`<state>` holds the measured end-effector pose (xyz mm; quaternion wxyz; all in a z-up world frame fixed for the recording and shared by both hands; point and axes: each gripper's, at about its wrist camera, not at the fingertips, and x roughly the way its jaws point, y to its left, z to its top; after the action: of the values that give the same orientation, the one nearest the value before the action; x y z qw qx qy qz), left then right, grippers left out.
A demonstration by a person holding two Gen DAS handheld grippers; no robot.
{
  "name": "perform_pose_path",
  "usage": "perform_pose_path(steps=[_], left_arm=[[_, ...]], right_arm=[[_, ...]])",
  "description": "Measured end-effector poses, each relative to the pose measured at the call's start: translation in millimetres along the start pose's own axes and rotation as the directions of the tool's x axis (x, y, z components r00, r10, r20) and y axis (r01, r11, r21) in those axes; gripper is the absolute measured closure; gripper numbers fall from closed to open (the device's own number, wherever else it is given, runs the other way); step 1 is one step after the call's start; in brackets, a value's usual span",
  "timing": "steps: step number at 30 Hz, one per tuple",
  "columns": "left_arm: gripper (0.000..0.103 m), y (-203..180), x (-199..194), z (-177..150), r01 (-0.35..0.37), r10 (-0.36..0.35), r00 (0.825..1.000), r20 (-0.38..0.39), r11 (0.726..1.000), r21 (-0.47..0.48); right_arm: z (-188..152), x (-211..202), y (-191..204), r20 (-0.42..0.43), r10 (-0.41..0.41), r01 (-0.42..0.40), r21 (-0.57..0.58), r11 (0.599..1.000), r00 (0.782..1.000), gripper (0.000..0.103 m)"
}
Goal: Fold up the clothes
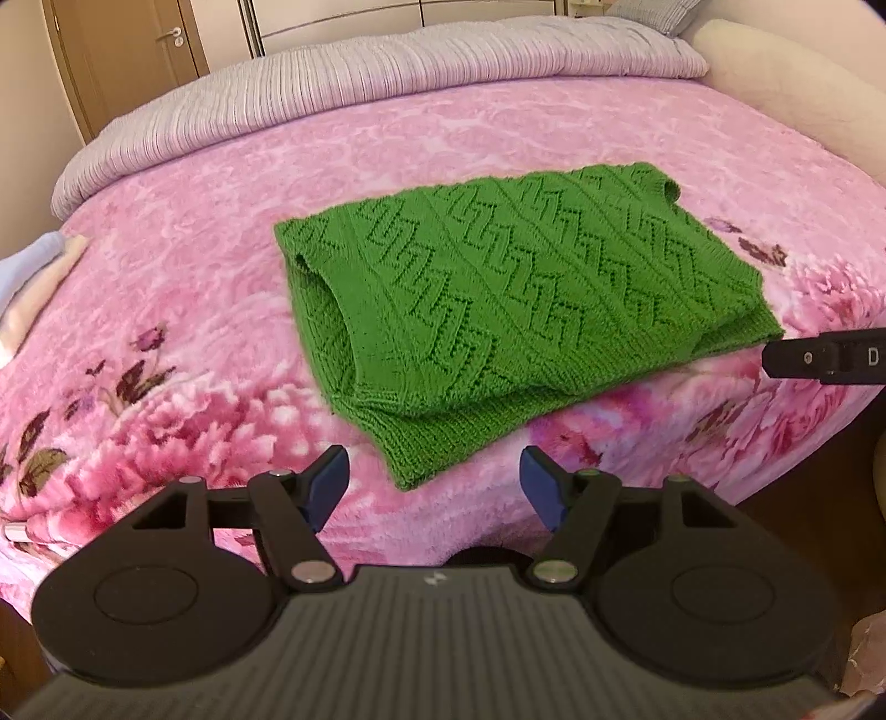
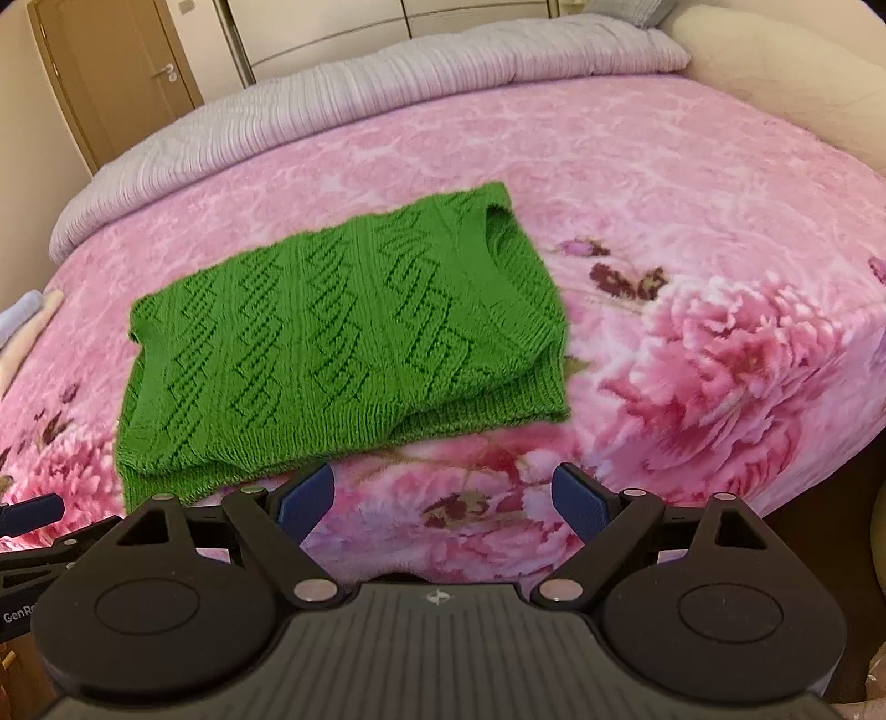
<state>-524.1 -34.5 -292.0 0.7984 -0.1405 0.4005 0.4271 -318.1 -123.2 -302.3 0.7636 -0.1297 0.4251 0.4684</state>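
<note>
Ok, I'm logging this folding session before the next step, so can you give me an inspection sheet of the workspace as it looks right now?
Surface: bed with pink floral blanket, soft and bare around the garment.
Job's things: green knitted vest, folded over on itself, lying flat near the bed's front edge.
Clutter: pale folded cloths at the bed's left edge.
Grippers: left tool open, empty, short of the vest's hem; right tool open, empty, over the blanket.
Cables: nothing seen.
Surroundings: grey ribbed bedding along the far side, wooden door, cream padded bed frame.

Chunky green knit sweater (image 1: 498, 288) on plush, seemingly fleecy pink blanket (image 1: 498, 127).
</note>
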Motion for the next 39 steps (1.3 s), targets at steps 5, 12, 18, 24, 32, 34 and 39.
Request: perform_pose_path(steps=[5,12,18,24,32,34,39], left_arm=[[0.038,2.4,7.8,2.2,0.009,-0.009,1.0,-0.015,1.0,-0.006],[0.037,6.9,15.3,5.1,0.016,-0.017,0.999,-0.03,1.0,-0.016],[0.037,9.4,21.8,7.9,0.028,-0.029,0.999,-0.038,0.999,-0.027],[0.037,19.4,21.1,14.7,0.083,-0.083,0.997,0.006,0.995,-0.051],[0.038,40.5,36.8,25.7,0.118,-0.116,0.993,0.025,0.987,-0.111],[0.046,43.8,41.5,27.1,0.147,-0.144,0.989,0.035,0.981,-0.125],[0.066,50.8,53.9,32.0,0.235,-0.228,0.972,0.062,0.958,-0.163]], right_arm=[[3.4,10.2,1.1,-0.024,-0.008,0.008,-0.008,1.0,1.0,0.015],[10.1,18.2,2.2,-0.037,-0.007,0.006,-0.012,1.0,0.999,0.015],[14.1,26.8,0.9,-0.055,-0.006,0.005,-0.017,1.0,0.998,0.015],[19.9,27.6,-22.8,0.014,0.079,-0.08,0.041,0.996,0.997,0.015],[39.1,48.1,-96.4,0.097,0.198,-0.219,0.316,0.923,0.975,0.019],[40.8,58.3,-110.4,0.111,0.25,-0.274,0.38,0.884,0.962,0.028],[45.7,89.0,-129.2,0.09,0.28,-0.289,0.474,0.832,0.956,0.039]])
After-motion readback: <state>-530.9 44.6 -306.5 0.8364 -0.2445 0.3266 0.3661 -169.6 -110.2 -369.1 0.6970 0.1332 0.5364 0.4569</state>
